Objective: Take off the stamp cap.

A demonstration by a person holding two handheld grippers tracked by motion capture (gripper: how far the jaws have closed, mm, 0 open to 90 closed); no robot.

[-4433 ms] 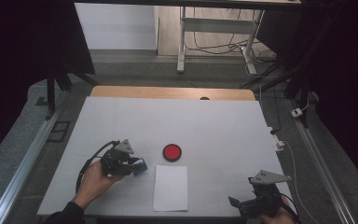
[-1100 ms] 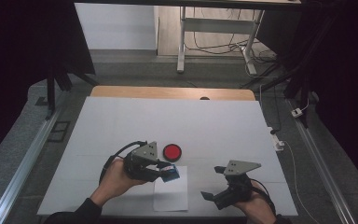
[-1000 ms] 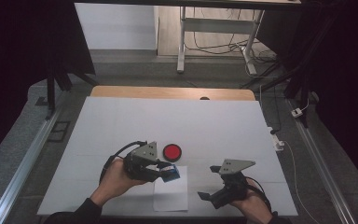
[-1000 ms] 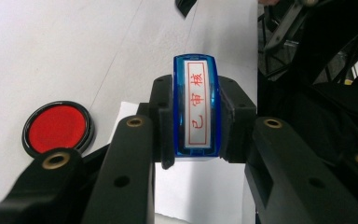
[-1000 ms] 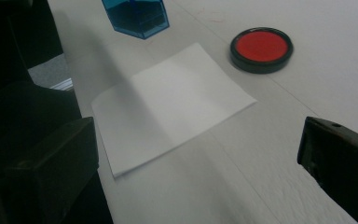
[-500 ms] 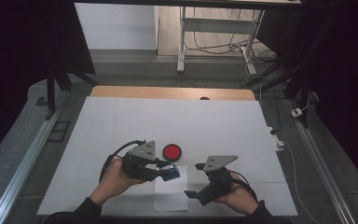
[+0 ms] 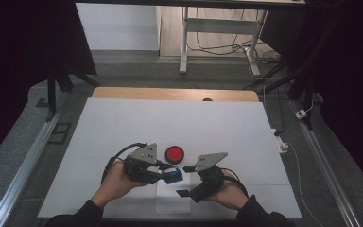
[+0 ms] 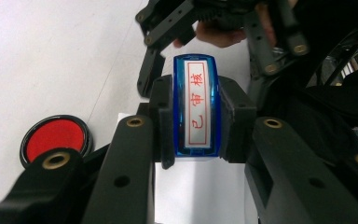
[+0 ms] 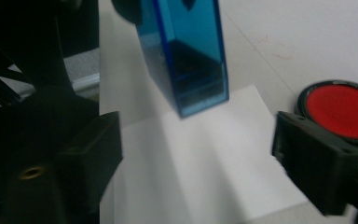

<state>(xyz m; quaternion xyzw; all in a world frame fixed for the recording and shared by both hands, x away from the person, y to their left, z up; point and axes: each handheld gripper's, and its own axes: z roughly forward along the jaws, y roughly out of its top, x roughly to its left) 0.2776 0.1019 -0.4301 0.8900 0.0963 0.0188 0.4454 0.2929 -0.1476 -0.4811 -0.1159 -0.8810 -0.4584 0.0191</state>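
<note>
A blue translucent stamp (image 7: 173, 174) with a white label of red characters (image 8: 196, 107) is clamped between the jaws of my left gripper (image 7: 169, 173), which is shut on it. The stamp (image 9: 186, 56) hangs tilted over the far edge of a white sheet of paper (image 9: 200, 163); I cannot tell whether it touches. My right gripper (image 7: 185, 181) stands open just right of the stamp, jaws wide apart with nothing between them (image 9: 200, 154). A round red ink pad (image 7: 174, 153) lies just beyond both grippers.
The paper (image 7: 172, 204) lies near the front edge of the white table (image 7: 123, 123). The ink pad (image 8: 56, 137) sits left of the stamp in the left gripper view and at the right (image 9: 342, 109) in the right gripper view. A wooden strip (image 7: 170, 93) borders the far edge.
My right gripper has travelled left from the front right of the table up beside the stamp. The left gripper, holding the stamp, stayed over the paper's far edge.
</note>
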